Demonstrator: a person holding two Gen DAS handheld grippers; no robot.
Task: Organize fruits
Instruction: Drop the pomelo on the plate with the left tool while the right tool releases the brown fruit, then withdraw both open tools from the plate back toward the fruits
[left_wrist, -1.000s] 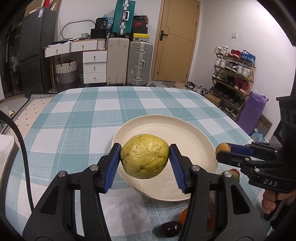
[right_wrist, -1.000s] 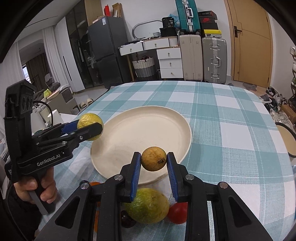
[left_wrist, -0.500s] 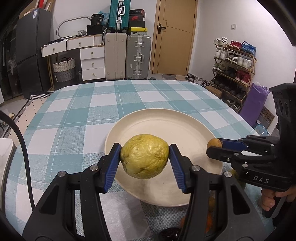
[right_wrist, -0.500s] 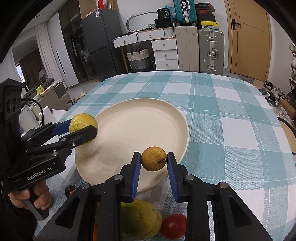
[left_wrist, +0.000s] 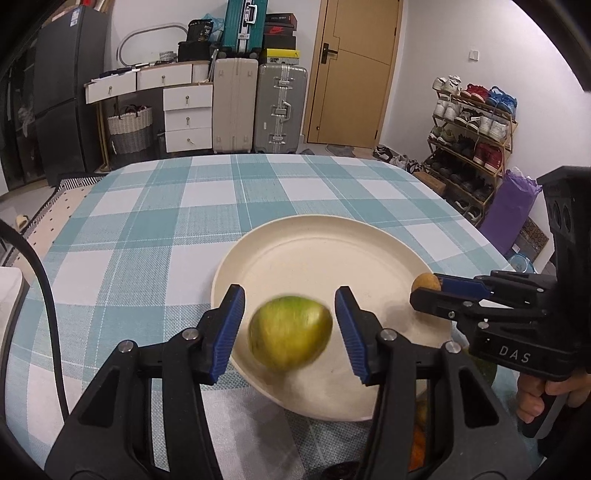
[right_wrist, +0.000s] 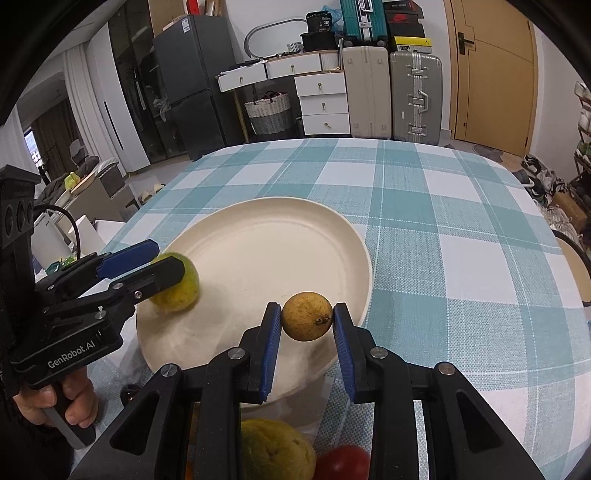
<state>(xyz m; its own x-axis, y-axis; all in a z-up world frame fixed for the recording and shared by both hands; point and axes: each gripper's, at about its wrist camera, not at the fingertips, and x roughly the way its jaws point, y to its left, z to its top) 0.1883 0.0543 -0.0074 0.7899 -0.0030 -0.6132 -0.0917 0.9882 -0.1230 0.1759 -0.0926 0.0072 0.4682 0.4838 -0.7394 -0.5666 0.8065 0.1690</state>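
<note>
- The left gripper (left_wrist: 289, 332) is standing released, its green fruit (left_wrist: 290, 332) dropping blurred onto the plate's (left_wrist: 314, 236) near left.
- The right gripper (right_wrist: 307, 325) is clenching a small brown fruit (right_wrist: 307, 315) over the plate's near right rim.
- More fruits (right_wrist: 275, 452) are waiting on the near table.

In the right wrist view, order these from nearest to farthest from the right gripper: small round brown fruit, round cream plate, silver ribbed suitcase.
1. small round brown fruit, held in the right gripper.
2. round cream plate, just ahead.
3. silver ribbed suitcase, at far wall.
</note>
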